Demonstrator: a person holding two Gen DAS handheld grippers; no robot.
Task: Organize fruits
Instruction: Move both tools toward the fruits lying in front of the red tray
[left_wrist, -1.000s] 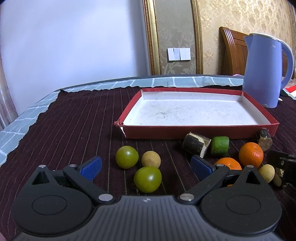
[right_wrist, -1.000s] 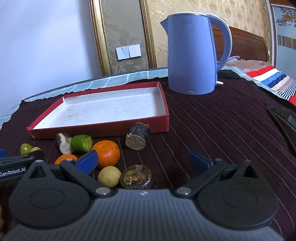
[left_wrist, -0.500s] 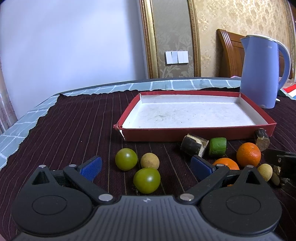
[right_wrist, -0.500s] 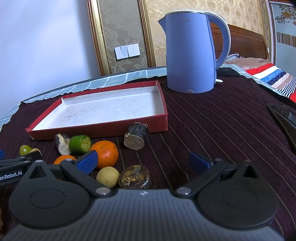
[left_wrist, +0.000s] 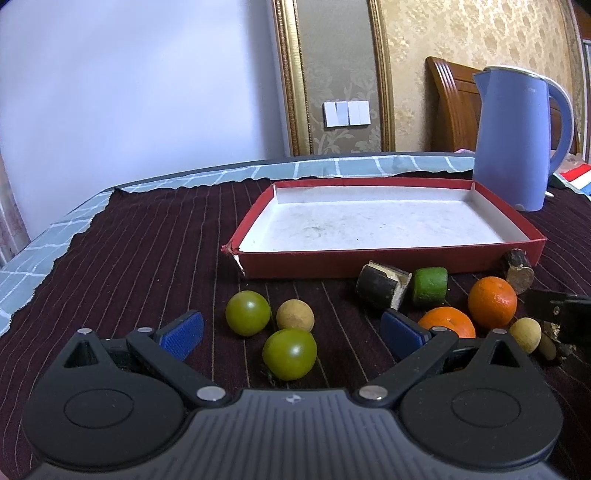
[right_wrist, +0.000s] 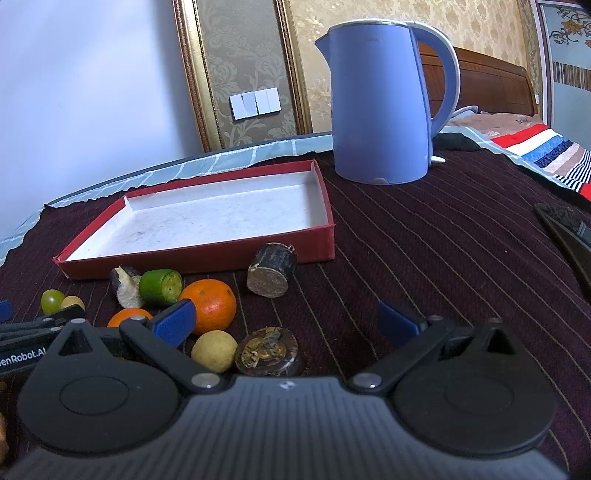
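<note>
An empty red tray (left_wrist: 388, 258) with a white inside lies on the dark cloth; it also shows in the right wrist view (right_wrist: 207, 254). In front of it lie two green fruits (left_wrist: 290, 353), two oranges (left_wrist: 492, 302), small tan fruits (left_wrist: 295, 314), a green cut piece (left_wrist: 429, 285) and dark cut pieces (left_wrist: 380, 285). My left gripper (left_wrist: 291, 330) is open, with a green fruit between its fingers. My right gripper (right_wrist: 286, 319) is open above a tan fruit (right_wrist: 214, 350) and a dark round piece (right_wrist: 266, 350).
A blue kettle (right_wrist: 384, 103) stands behind the tray's right end. A dark flat object (right_wrist: 569, 236) lies at the right edge. The cloth ends at a checked table edge (left_wrist: 44, 240) on the left. A wall and wooden headboard stand behind.
Both grippers have drawn back and risen a little, so the tray and fruits look slightly farther off. Nothing was grasped or moved.
</note>
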